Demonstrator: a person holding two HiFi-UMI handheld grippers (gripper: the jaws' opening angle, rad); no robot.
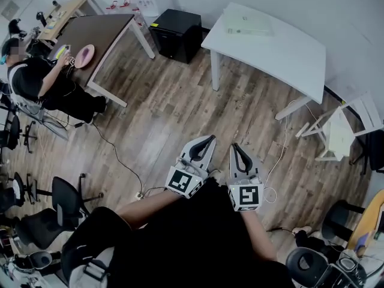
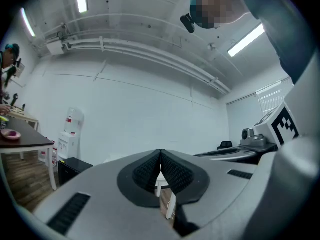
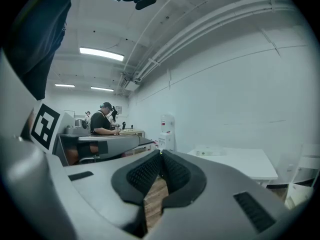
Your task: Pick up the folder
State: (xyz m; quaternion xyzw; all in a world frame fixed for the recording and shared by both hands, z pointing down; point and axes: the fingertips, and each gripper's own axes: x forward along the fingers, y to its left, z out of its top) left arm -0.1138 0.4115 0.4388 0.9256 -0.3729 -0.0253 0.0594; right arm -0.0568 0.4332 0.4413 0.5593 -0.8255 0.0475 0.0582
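Observation:
A pale folder [image 1: 247,24] lies flat on the white table [image 1: 282,56] at the far side of the room, and shows in the right gripper view as a thin white slab [image 3: 212,152] on that table [image 3: 250,166]. My left gripper [image 1: 210,139] and right gripper [image 1: 234,146] are held side by side over the wooden floor, well short of the table. Both are shut with nothing between the pads. In the left gripper view the left gripper [image 2: 160,154] has its tips touching; the same goes for the right gripper [image 3: 161,152].
A black cabinet [image 1: 177,33] stands left of the white table. A brown desk [image 1: 99,32] with a seated person [image 1: 42,80] is at far left. White chairs [image 1: 339,131] stand at right, office chairs [image 1: 63,206] at near left. A cable [image 1: 114,155] runs across the floor.

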